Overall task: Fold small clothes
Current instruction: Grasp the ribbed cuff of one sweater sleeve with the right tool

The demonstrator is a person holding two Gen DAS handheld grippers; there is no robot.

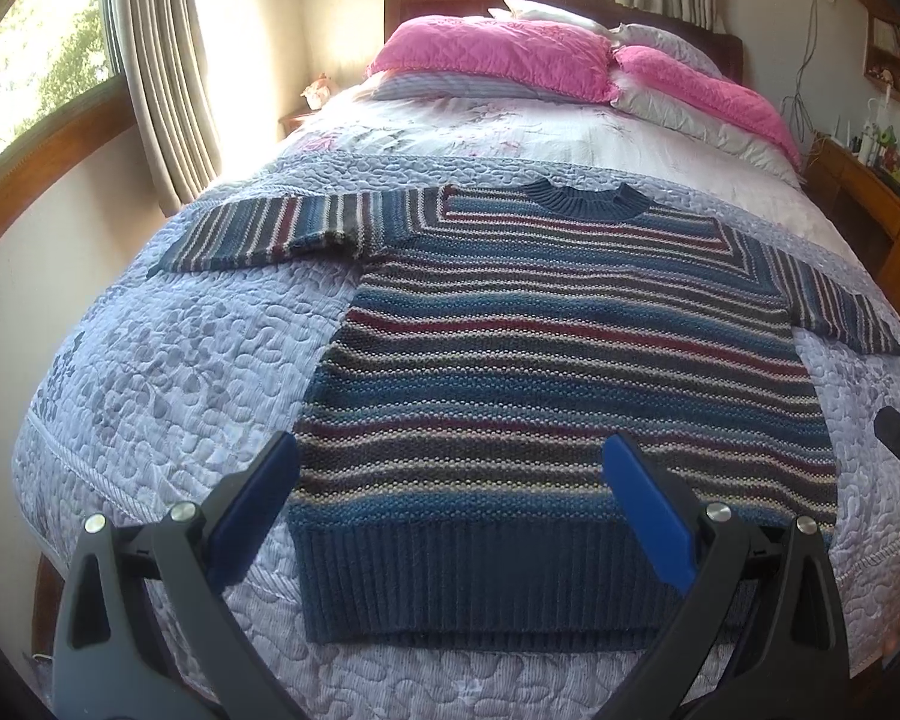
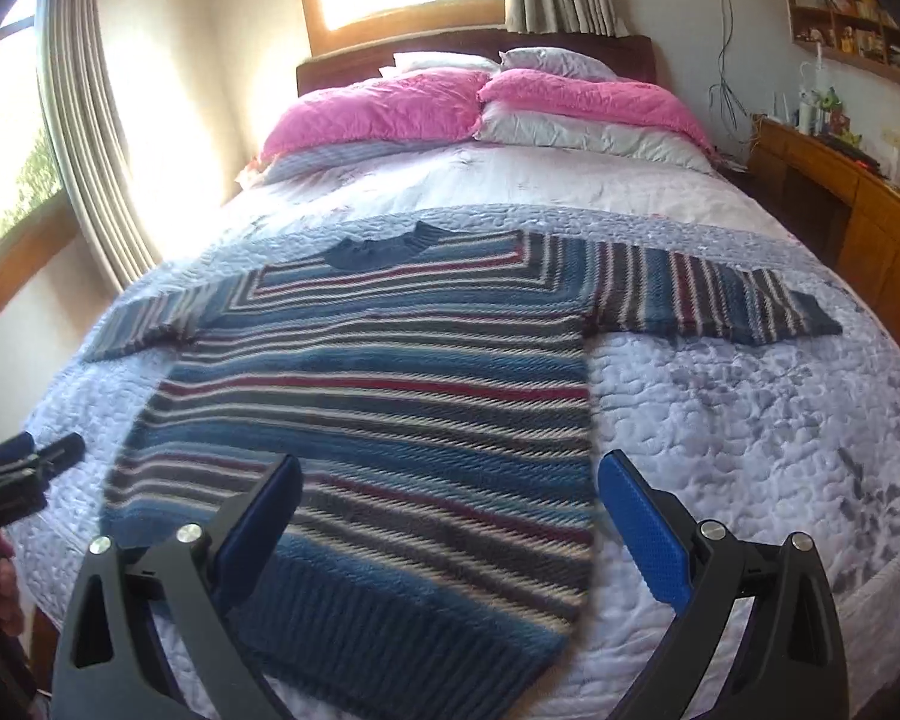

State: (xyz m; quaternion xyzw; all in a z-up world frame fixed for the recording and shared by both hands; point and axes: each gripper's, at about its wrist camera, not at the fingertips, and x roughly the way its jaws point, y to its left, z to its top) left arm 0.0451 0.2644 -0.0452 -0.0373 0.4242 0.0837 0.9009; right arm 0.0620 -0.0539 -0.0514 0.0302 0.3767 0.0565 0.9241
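Beneath both gaping grippers (image 1: 450, 480) (image 2: 450, 498), sweater (image 1: 546, 372) lies flat.

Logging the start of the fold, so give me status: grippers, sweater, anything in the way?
Left gripper open, above the hem. Right gripper open, empty. Striped sweater flat on the quilt, both sleeves spread, unfolded. Nothing lying on it.

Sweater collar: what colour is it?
Plain dark blue ribbed collar, unlike the striped sweater body; clearest in left wrist view.

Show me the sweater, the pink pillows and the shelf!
sweater (image 1: 558, 360): left wrist view, middle of its chest.
pink pillows (image 2: 384, 111): right wrist view, left pillow's top.
shelf (image 2: 840, 12): right wrist view, its compartments.
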